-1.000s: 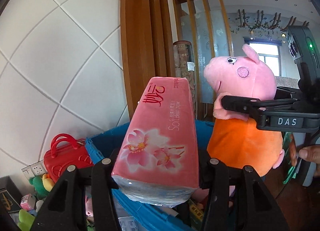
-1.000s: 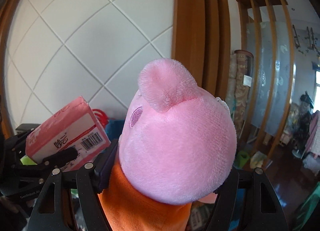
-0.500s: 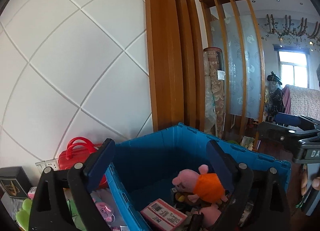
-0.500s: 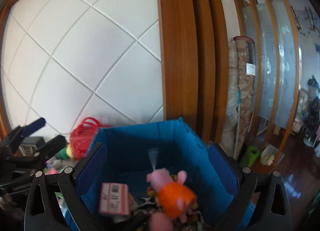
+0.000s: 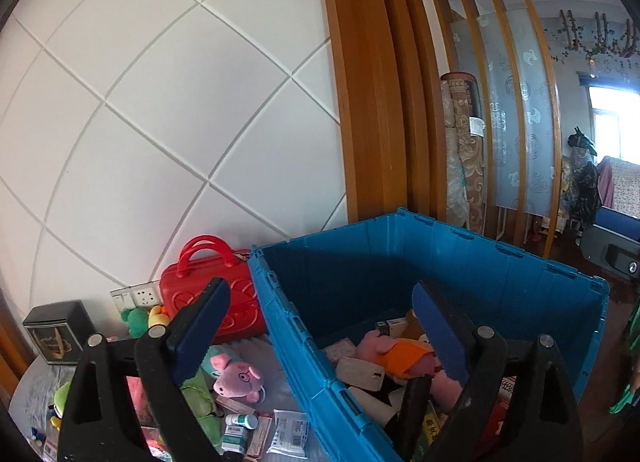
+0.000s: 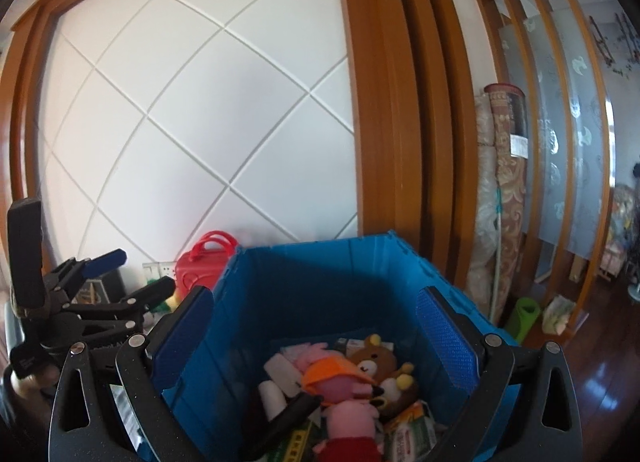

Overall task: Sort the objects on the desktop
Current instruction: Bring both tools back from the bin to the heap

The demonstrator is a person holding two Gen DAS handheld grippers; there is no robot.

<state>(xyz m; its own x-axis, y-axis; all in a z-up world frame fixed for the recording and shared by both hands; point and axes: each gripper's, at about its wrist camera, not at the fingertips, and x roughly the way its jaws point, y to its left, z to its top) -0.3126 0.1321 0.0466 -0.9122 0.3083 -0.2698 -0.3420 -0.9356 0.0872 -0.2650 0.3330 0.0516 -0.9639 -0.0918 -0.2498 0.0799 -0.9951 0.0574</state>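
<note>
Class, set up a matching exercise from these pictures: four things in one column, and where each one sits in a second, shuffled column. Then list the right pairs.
Things
1. brown bear toy
2. red case
3. pink pig with glasses
4. green roll

Places
A. on the tabletop left of the blue crate
B. on the floor right of the crate
C. inside the crate
D. against the white wall, beside the crate

Pairs: 1-C, 2-D, 3-A, 4-B

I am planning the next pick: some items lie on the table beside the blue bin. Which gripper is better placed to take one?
Left. The left gripper is open, with the small pink pig plush and other items just below it. The right gripper, also open, looks only into the blue bin.
</note>
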